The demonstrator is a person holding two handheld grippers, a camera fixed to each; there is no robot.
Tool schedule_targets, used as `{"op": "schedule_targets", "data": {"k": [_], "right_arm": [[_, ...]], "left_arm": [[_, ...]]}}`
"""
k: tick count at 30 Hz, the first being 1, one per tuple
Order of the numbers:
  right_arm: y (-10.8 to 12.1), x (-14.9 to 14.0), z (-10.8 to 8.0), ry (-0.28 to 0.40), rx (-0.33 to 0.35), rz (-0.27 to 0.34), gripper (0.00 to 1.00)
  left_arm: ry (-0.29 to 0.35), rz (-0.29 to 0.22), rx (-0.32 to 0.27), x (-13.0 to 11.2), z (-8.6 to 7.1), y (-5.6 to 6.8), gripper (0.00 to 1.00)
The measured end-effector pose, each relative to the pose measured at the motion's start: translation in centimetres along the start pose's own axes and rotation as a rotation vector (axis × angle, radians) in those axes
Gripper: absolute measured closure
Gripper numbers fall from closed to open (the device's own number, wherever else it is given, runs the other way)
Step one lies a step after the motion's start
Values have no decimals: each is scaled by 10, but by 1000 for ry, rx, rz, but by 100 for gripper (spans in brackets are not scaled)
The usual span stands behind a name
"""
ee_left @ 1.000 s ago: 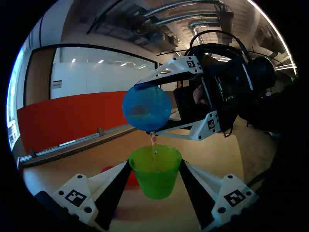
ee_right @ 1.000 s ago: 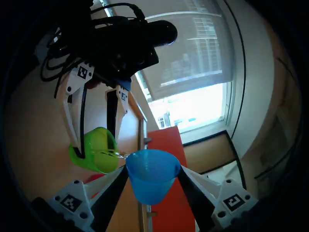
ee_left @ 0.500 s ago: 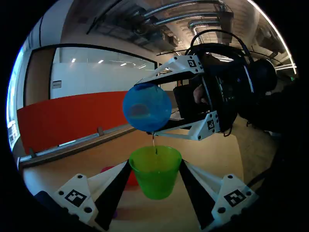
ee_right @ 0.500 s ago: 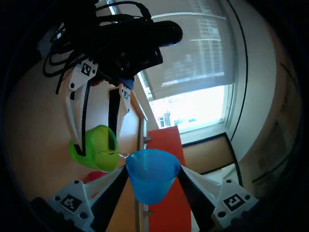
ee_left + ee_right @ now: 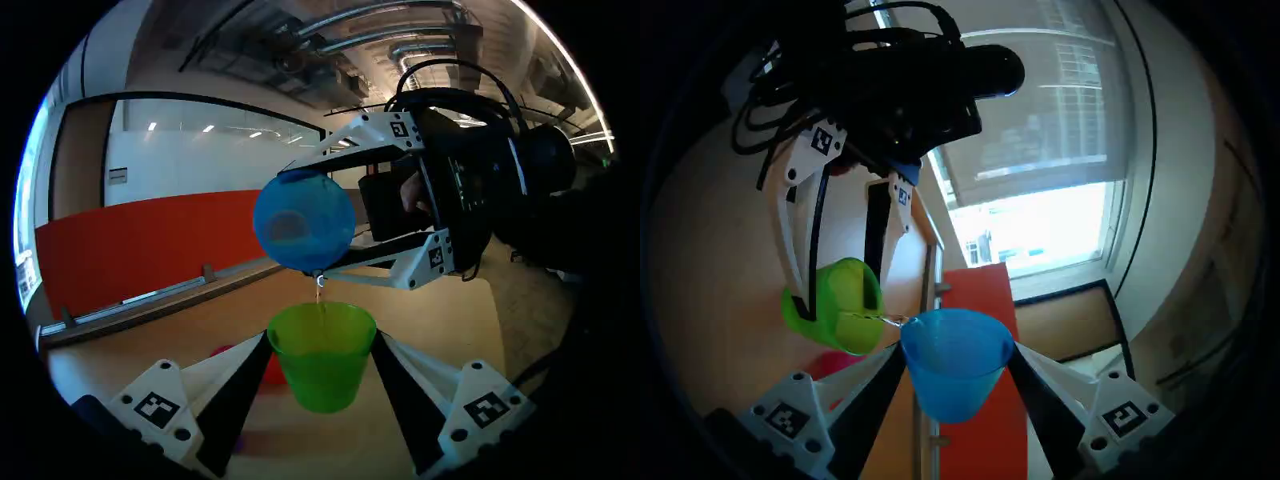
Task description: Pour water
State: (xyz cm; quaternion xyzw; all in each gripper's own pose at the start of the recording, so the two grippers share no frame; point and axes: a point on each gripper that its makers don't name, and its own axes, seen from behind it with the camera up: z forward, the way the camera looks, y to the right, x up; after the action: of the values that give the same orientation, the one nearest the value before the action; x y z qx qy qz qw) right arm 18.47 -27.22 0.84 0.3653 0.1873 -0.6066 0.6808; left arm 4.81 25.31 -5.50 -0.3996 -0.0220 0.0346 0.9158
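In the left gripper view my left gripper (image 5: 322, 364) is shut on a green cup (image 5: 322, 354), held upright. Above it the right gripper (image 5: 336, 212) holds a blue cup (image 5: 304, 221) tipped on its side, mouth toward the camera. A thin stream of water (image 5: 319, 290) falls from the blue cup's rim into the green cup. In the right gripper view my right gripper (image 5: 956, 372) is shut on the blue cup (image 5: 956, 364); water (image 5: 890, 320) leaves its rim toward the green cup (image 5: 836, 306), held by the left gripper (image 5: 840, 296).
A wooden table (image 5: 448, 320) lies below the cups, with a pink object (image 5: 274, 368) on it behind the green cup. A red wall panel (image 5: 144, 240) and glass wall stand behind. A bright window (image 5: 1032, 224) is in the right gripper view.
The blue cup has tilted slightly further and the stream has thinned to a trickle. Both grippers hold nearly the same positions.
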Motion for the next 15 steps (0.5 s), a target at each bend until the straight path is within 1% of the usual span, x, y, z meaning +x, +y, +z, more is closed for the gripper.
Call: {"op": "schedule_targets", "data": {"k": [15], "right_arm": [[1,4,2,1,1,-41,9]], "left_arm": [[6,-1,-2,2,-1,1,13]]}}
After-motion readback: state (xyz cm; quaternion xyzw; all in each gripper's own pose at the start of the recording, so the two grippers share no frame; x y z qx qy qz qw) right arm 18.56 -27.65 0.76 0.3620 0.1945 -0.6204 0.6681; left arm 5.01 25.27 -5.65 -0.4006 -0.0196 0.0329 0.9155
